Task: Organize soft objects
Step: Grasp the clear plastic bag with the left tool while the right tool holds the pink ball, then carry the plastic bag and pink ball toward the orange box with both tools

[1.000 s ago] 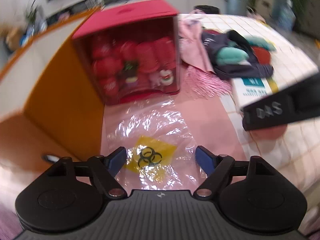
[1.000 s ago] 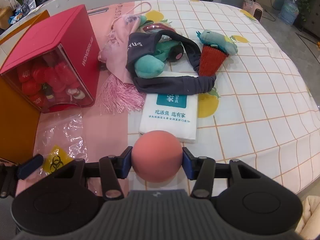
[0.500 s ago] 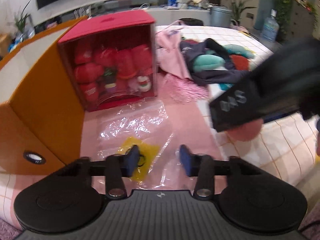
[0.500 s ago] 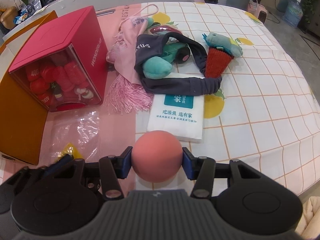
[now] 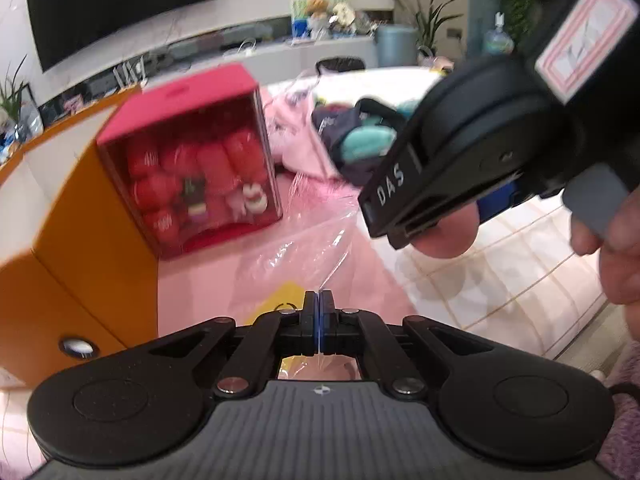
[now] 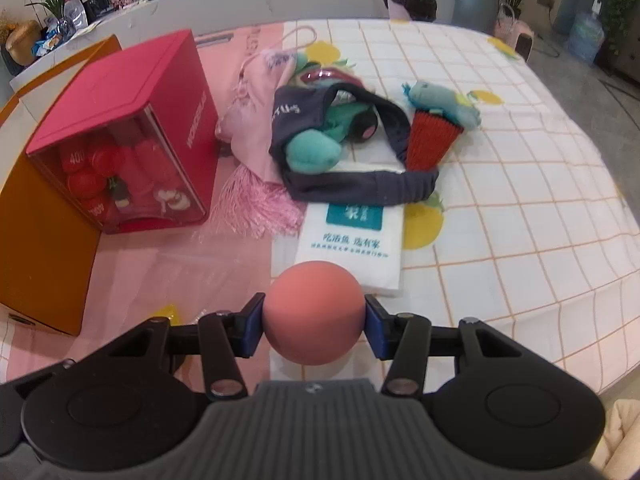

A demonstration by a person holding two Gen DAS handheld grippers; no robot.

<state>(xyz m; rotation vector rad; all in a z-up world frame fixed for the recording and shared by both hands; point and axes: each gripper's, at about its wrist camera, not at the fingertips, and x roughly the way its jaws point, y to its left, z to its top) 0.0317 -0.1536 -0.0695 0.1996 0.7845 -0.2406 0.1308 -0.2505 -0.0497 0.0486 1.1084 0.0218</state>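
My left gripper [image 5: 319, 300] is shut, its blue pads pinching the near edge of a clear plastic bag [image 5: 304, 248] with a yellow label [image 5: 280, 300]. The film rises in a crease from the pink cloth up to the pads. My right gripper [image 6: 314, 320] is shut on a pink ball [image 6: 314, 304], held above the table's near edge. The left wrist view shows that gripper [image 5: 460, 168] close at the upper right, with the ball [image 5: 444, 236] showing under it. The bag [image 6: 172, 268] lies left of the ball.
A red box with a clear front [image 6: 120, 140] stands against an orange box [image 5: 92, 240] on the left. Behind the ball lie a tissue pack [image 6: 352, 236], a navy headband [image 6: 360, 188], teal plush toys [image 6: 312, 152], a red knit cone [image 6: 432, 140] and a pink tasselled cloth [image 6: 256, 200]. A hand [image 5: 616, 248] holds the right gripper.
The left gripper's jaws have closed from wide open onto the bag's edge and lifted it a little. The right gripper has kept still with the ball.
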